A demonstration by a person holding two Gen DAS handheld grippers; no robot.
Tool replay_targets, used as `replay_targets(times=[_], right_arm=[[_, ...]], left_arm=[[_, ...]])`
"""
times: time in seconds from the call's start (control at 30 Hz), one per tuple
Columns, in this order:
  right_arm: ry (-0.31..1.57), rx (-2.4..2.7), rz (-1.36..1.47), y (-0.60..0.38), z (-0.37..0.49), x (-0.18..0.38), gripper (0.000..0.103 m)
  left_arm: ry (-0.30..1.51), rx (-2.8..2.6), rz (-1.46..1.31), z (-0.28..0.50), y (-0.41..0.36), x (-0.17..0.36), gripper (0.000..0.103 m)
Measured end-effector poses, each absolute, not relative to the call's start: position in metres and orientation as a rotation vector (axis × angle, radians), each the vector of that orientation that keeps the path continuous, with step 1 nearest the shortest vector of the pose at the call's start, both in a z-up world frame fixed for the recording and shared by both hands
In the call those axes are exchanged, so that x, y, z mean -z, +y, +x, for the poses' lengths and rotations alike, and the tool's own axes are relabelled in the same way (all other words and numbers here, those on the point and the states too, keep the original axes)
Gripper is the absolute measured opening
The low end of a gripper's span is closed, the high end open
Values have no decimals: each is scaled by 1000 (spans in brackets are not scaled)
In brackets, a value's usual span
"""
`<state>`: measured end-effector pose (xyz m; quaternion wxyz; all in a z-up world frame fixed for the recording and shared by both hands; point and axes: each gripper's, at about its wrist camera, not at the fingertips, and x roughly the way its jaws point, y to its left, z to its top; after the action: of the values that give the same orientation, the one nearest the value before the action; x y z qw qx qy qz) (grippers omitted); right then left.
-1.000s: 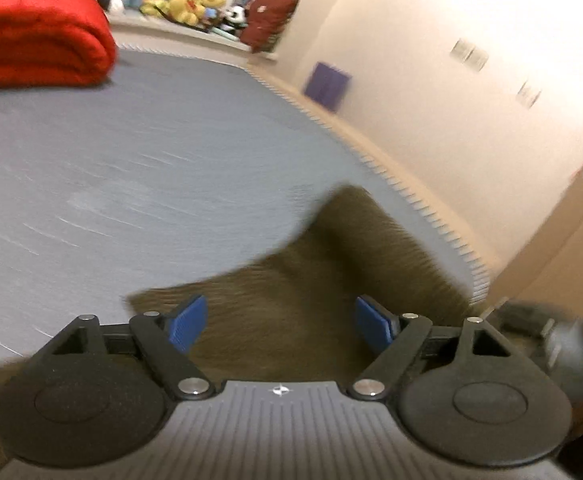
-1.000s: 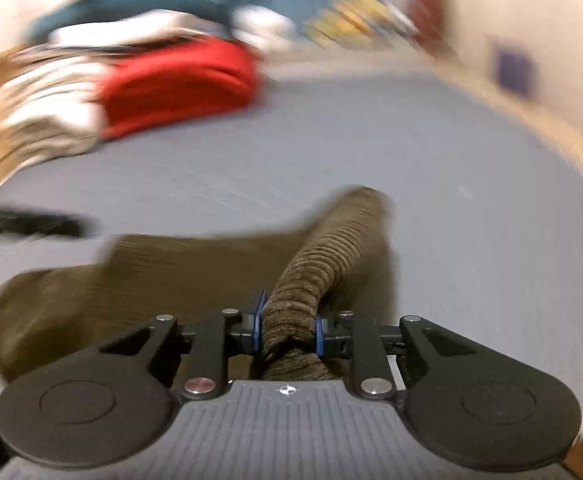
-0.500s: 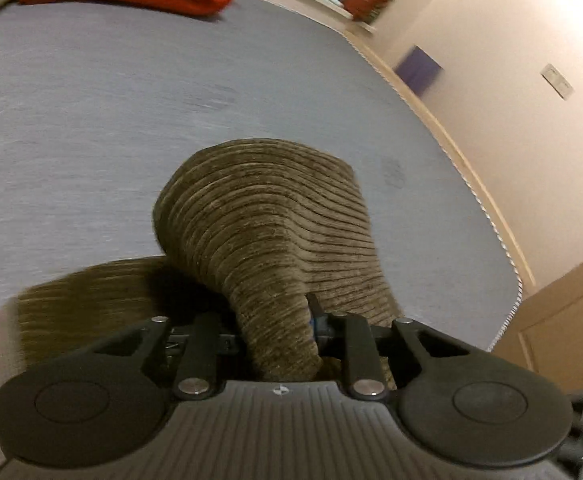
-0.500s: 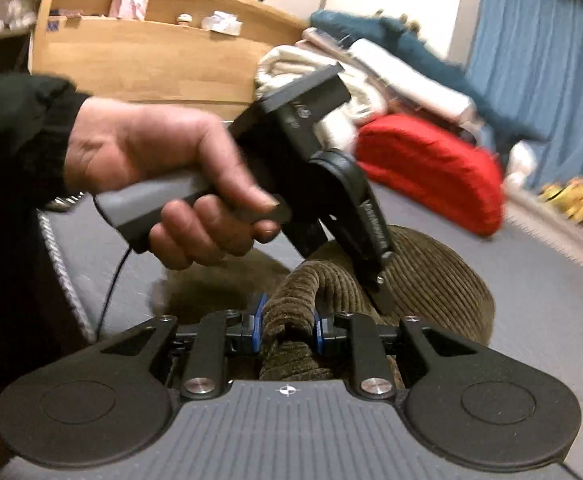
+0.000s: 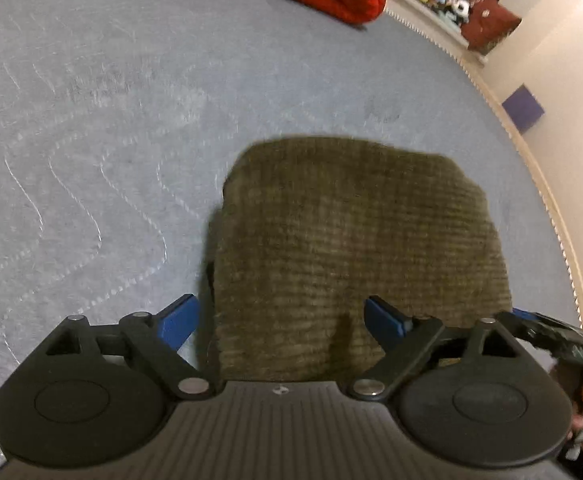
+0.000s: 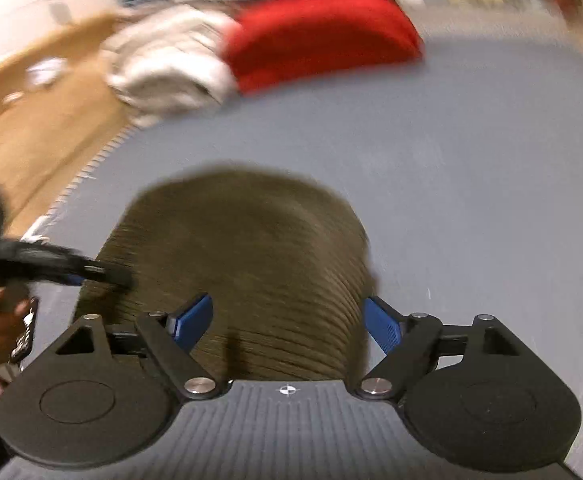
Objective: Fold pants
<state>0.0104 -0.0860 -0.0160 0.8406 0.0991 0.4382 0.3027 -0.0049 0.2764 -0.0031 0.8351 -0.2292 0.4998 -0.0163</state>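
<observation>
Release step: left gripper and right gripper jaws just opened, clear of olive-brown corduroy pants folded on grey quilted bed; withdraw straight back, avoiding snagging.

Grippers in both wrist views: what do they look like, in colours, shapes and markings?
Both match. The left gripper and right gripper have black linkage arms, silver pivot pins, round black discs either side, blue finger pads, and a ribbed grey body with a small white centre mark.
</observation>
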Motion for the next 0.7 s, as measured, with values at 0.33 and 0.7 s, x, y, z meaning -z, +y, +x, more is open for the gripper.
replay_targets(times=[0.33, 0.7], right_arm=[[1153, -727, 435, -82, 39, 60, 71], [854, -682, 384, -112, 36, -14, 44]], left_arm=[[1144, 119, -589, 20, 272, 53, 80], [885, 208, -513, 57, 231, -7, 52]])
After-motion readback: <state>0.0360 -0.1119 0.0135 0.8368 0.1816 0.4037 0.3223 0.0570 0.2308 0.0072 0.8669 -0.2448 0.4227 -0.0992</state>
